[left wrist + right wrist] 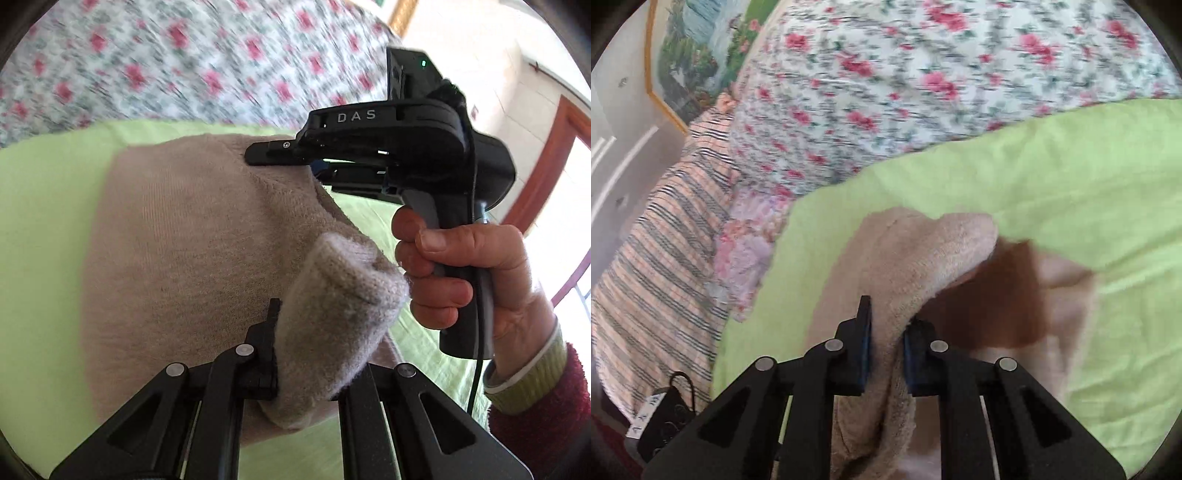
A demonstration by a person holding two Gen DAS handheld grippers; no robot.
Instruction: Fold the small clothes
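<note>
A: Start with the left wrist view. Where is the garment?

B: A beige knit garment (177, 236) lies spread on a light green sheet (40, 229), and a floral bedcover (155, 62) sits beyond it at the far side. The left gripper (306, 354) has a bunched fold of that knit pinched between its jaws, close to the camera. The fold rises out of the jaws and bulges toward the right, hiding the right finger, while the left finger (271, 332) presses against the cloth.

A: And the other tool in that view?

B: The right gripper (280, 157) comes in from the right, held by a hand (461, 273) with a red and green cuff. Its fingers lie flat over the far edge of the garment, narrow, with the knit's edge drawn up to them.

A: Now the right wrist view.

B: The right gripper (886, 343) is clamped on a strip of the beige knit garment (923, 251), which runs up between both fingers and folds over toward the far right. A darker brown patch (997, 295) shows under the lifted fold. The light green sheet (1034, 177) surrounds the garment; the floral bedcover (886, 74) is farther off, and a striped cloth (665, 240) lies at the left. This view is blurred.
</note>
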